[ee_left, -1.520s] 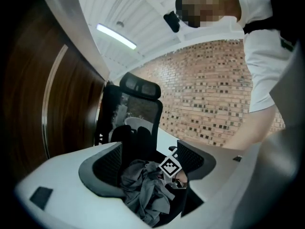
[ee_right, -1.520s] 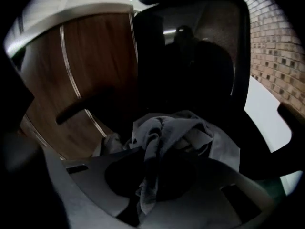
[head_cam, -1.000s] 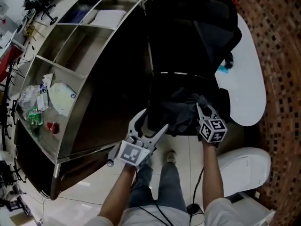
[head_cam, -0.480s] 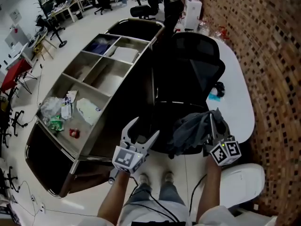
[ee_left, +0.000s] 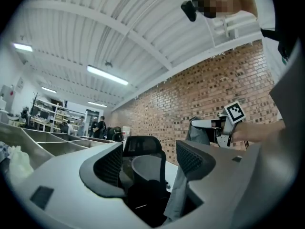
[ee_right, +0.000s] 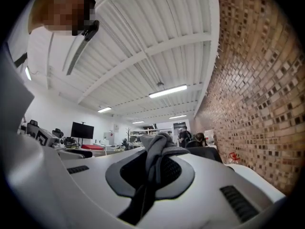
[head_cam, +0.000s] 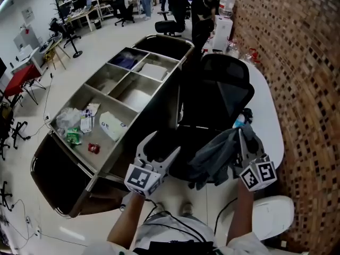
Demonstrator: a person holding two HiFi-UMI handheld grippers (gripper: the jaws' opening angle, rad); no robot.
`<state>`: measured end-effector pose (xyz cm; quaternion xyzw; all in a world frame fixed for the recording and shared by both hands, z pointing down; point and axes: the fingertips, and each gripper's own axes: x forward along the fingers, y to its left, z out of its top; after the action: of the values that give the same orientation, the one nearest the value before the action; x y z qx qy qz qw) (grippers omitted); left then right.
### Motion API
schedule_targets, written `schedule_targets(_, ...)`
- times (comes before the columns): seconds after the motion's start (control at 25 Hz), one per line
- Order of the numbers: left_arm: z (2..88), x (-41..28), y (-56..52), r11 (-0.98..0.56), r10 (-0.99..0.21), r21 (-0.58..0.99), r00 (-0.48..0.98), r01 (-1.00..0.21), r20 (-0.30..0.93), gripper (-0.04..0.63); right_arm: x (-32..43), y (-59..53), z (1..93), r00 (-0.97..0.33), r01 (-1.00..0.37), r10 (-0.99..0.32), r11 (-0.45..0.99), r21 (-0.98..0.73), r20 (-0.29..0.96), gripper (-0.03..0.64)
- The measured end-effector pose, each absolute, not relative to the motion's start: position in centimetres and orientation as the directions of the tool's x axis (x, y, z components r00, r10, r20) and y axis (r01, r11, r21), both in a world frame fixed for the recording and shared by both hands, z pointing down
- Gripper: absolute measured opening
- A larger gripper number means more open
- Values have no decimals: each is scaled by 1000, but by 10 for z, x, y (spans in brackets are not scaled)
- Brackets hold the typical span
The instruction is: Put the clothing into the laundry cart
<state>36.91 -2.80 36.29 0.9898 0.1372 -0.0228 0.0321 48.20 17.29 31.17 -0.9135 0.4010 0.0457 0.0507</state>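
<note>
Lifting the grey garment (head_cam: 212, 155) off the office chair (head_cam: 218, 92).
We see the right gripper (head_cam: 242, 137) clenched on the cloth, now raised clear of the seat. The left gripper (head_cam: 163, 146) is spread and empty. The garment hangs right of the steel laundry cart (head_cam: 106, 78), so we judge the carry-over comes next.

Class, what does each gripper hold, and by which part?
The right gripper pinches the dark grey cloth garment by a bunched upper fold; the left gripper, jaws apart, holds nothing.
</note>
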Motion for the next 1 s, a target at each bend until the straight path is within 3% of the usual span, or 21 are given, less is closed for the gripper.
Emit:
schedule_targets(0.4,307,336,-101,-993,119,-4,988,119,-101,330,478,57,156,404,-871,-863,-464,162,-302,35)
schedule_targets(1.0,280,170,-203,-965,-250,-41,956,-259,-153,330,330,-128,40,-67,-969,-892,-48,241,-447,35)
